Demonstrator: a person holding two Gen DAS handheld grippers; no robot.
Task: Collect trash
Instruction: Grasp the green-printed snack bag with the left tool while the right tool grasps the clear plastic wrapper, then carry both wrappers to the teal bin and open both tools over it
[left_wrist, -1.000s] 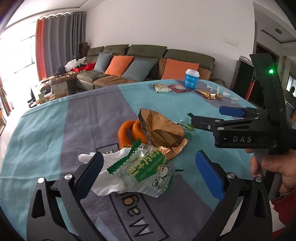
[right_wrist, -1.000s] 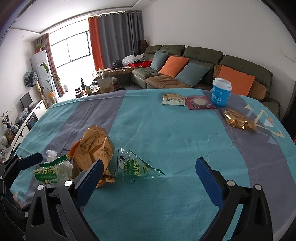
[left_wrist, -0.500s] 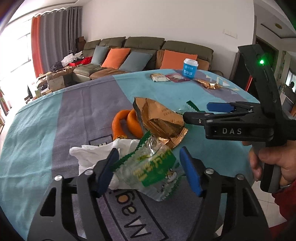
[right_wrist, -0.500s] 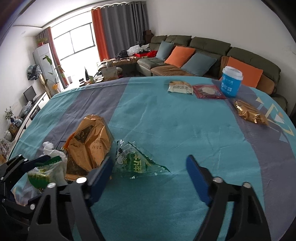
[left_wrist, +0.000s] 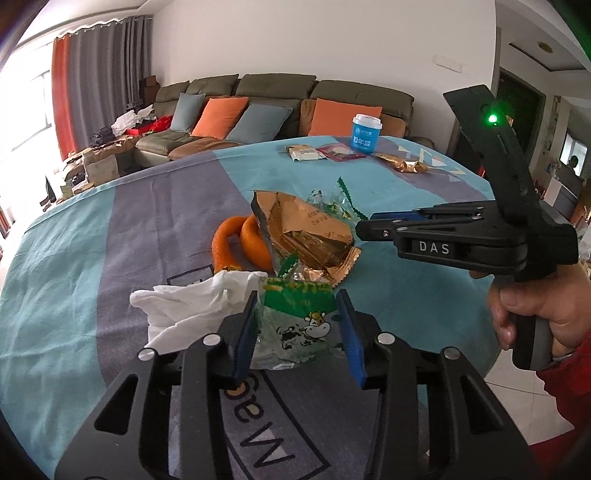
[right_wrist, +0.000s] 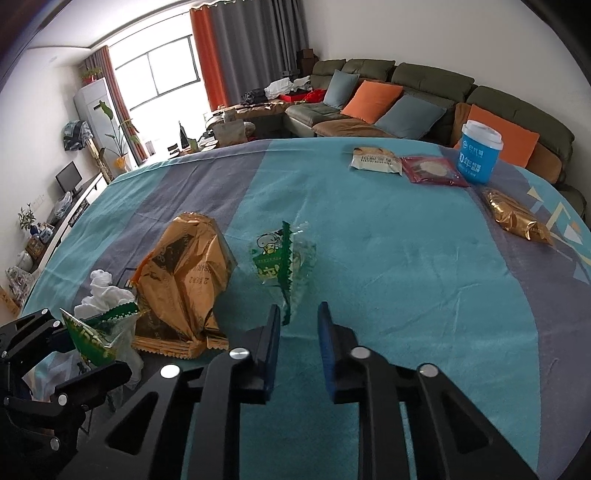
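My left gripper (left_wrist: 298, 325) is closing, its blue pads pressing a green-and-clear cow-print wrapper (left_wrist: 295, 317) that fills the gap between them. A crumpled white tissue (left_wrist: 192, 306) lies against its left finger. Beyond sit an empty gold foil wrapper (left_wrist: 306, 236) and an orange ring (left_wrist: 240, 243). My right gripper (right_wrist: 300, 317), held in a hand, is closing on the lower end of a clear wrapper with a green zigzag edge (right_wrist: 284, 266), which stands up from between the pads. The gold foil wrapper (right_wrist: 188, 273) lies just left of it.
On the far side of the teal-and-grey tablecloth (right_wrist: 388, 258) stand a blue paper cup (right_wrist: 478, 155), a pale snack packet (right_wrist: 376, 160), a red packet (right_wrist: 432, 170) and a gold packet (right_wrist: 517, 218). A sofa with cushions lies beyond the table. The table edge drops off at right (left_wrist: 491, 332).
Both pairs of jaws have narrowed from wide open. The cow-print wrapper is now squeezed and crumpled. The clear wrapper went from lying flat to standing up between the right pads.
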